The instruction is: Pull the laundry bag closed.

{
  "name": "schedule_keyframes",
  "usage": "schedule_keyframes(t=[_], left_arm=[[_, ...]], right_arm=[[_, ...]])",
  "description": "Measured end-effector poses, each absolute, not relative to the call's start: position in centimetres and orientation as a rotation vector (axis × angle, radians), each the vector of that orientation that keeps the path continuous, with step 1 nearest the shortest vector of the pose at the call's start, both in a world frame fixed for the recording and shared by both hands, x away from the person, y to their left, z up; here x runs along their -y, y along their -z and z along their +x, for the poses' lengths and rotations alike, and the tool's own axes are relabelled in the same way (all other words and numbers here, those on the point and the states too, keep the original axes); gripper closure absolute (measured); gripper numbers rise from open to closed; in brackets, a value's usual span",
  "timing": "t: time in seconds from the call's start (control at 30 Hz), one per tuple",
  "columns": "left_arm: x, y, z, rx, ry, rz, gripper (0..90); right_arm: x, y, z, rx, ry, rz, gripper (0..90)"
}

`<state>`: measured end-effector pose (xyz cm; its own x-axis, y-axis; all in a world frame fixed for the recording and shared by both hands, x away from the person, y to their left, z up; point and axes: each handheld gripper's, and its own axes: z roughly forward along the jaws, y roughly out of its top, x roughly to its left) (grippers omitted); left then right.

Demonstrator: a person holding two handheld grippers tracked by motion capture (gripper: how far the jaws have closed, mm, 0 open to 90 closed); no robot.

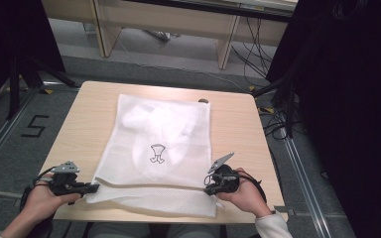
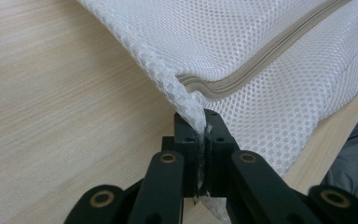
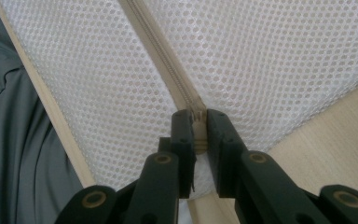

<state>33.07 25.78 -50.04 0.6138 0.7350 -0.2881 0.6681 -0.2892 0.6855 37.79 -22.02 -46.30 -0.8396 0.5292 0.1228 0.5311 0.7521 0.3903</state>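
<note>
High view: one mesh bag (image 1: 158, 148) on the bench (image 1: 238, 124), two tools pinching it, left tool (image 1: 93, 188) on a corner, right tool (image 1: 207, 189) clamped at the zipper (image 3: 168, 60). White contents inside are hard to make out.

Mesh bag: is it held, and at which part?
Yes. Left gripper pinches the mesh bag at its near corner; right gripper clamps its zipper.

I sit at a pale wood tabletop (image 1: 84, 129) with rounded corners, standing on a grey carpet floor (image 1: 25, 148). A black "5" (image 1: 33, 126) is marked on the floor to my left, beside metal rails (image 1: 2, 136). Ahead of me stand light wooden desks (image 1: 178, 22), with cables (image 1: 250, 47) trailing under them. Black curtains (image 1: 357, 109) hang on my right, and dark stands (image 1: 22, 69) rise on my left. The light is even and soft.
</note>
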Motion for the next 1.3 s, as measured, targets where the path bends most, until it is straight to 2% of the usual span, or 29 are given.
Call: schedule_keyframes(t=[0.6,0.67,0.77,0.9,0.93,0.97,1.0,1.13,1.3], left_arm=[[-25.9,50.1,33.1,-1.090,-0.106,2.039,85.0],[-26.1,50.0,33.2,-1.084,-0.104,2.062,84.6],[-26.0,50.2,33.1,-1.103,-0.121,2.021,82.5],[-26.0,50.1,33.0,-1.103,-0.127,2.030,74.5],[-26.2,49.9,32.9,-1.078,-0.157,2.045,70.7],[-26.1,50.0,32.8,-1.087,-0.182,2.006,61.5],[-26.4,49.8,32.8,-1.078,-0.199,2.025,61.5],[-27.1,49.4,32.8,-1.079,-0.263,1.925,44.9],[-27.5,49.6,33.0,-1.111,-0.298,1.894,36.2]], right_arm=[[22.1,47.3,37.9,2.953,0.589,-0.903,80.8],[22.3,47.2,37.9,2.952,0.614,-0.904,76.2],[22.7,47.1,38.0,2.923,0.717,-0.999,61.1],[23.3,46.9,38.5,2.901,0.876,-1.112,53.6],[23.4,47.0,38.7,2.904,0.942,-1.130,52.3],[23.4,46.7,38.5,2.870,0.973,-1.226,50.4],[23.4,46.7,38.5,2.870,0.973,-1.226,50.4],[23.7,46.8,38.8,2.898,1.011,-1.230,48.8],[23.6,47.1,38.7,2.949,1.024,-1.287,50.8]])
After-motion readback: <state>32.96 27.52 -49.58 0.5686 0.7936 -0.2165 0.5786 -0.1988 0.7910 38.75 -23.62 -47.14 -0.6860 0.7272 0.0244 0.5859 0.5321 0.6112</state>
